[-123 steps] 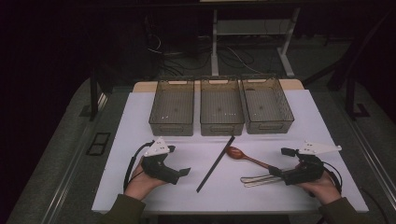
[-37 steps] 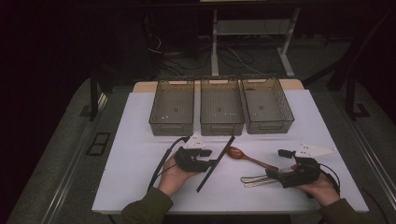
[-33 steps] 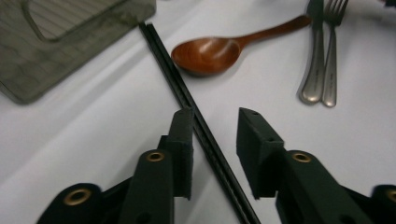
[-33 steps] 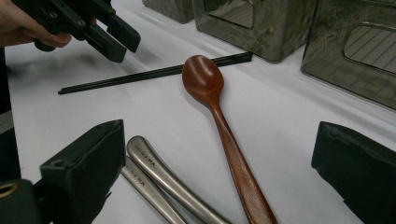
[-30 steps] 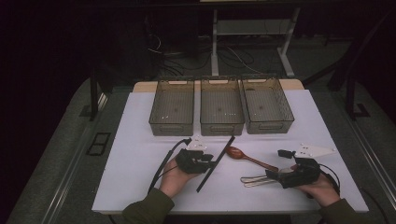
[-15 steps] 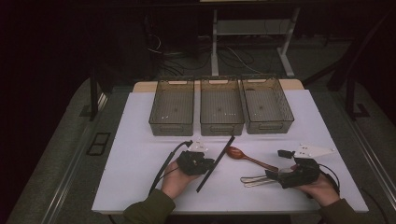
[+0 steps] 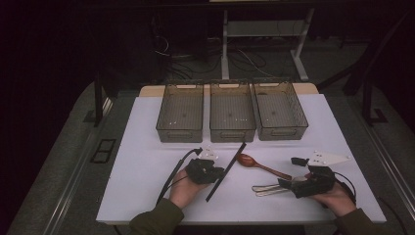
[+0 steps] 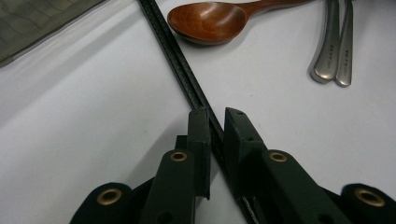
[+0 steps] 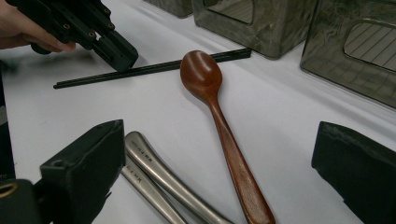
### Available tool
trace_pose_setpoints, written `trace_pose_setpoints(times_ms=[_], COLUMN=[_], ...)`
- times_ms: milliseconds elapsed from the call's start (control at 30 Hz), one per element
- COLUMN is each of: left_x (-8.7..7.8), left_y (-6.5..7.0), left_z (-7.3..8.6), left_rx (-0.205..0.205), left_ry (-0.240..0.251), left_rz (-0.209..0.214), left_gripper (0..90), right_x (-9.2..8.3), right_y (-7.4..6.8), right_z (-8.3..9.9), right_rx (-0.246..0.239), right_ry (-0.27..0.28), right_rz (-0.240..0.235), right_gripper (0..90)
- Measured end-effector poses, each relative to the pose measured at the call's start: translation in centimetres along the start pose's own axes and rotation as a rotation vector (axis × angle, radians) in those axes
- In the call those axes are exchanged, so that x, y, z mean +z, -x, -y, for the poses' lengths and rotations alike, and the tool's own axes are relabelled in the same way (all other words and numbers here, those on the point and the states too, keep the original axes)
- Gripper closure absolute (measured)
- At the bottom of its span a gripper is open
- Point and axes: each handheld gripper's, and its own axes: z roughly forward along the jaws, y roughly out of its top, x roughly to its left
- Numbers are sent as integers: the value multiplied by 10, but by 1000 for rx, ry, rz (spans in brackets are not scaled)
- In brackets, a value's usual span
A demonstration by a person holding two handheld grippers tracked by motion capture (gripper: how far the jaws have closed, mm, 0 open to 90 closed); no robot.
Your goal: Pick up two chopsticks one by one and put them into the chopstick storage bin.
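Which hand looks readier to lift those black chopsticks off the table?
The left. Its left gripper has just been closing its jaws around the black chopsticks. The right gripper stands open beside the metal utensils, away from them.

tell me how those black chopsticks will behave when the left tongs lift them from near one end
The black chopsticks look thin, straight and stiff, so they probably won't droop. The left tongs, jaws just closed, pinch them well off the middle, so the long free end may dip or swing. Being two smooth sticks side by side, one might slip out or scissor apart from the other.
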Motion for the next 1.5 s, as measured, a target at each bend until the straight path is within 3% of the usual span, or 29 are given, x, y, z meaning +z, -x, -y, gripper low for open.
trace_pose_setpoints(times_ms=[633,1133,1367,1500], left_x=[-2,-12,-16,-17], left_y=[-3,-17,-27,-27], left_z=[1,4,7,4], left_rx=[14,16,-16,-29], left_ry=[-26,-41,-20,21], left_rz=[-40,-137,-142,-139], left_gripper=[825,843,845,767], right_x=[0,0,0,0], right_y=[0,-1,-1,-1], right_z=[0,0,0,0], right_rx=[-1,-2,-2,-2], right_ry=[-4,-5,-6,-6], right_rz=[-1,-2,-2,-2], right_gripper=[24,24,24,24])
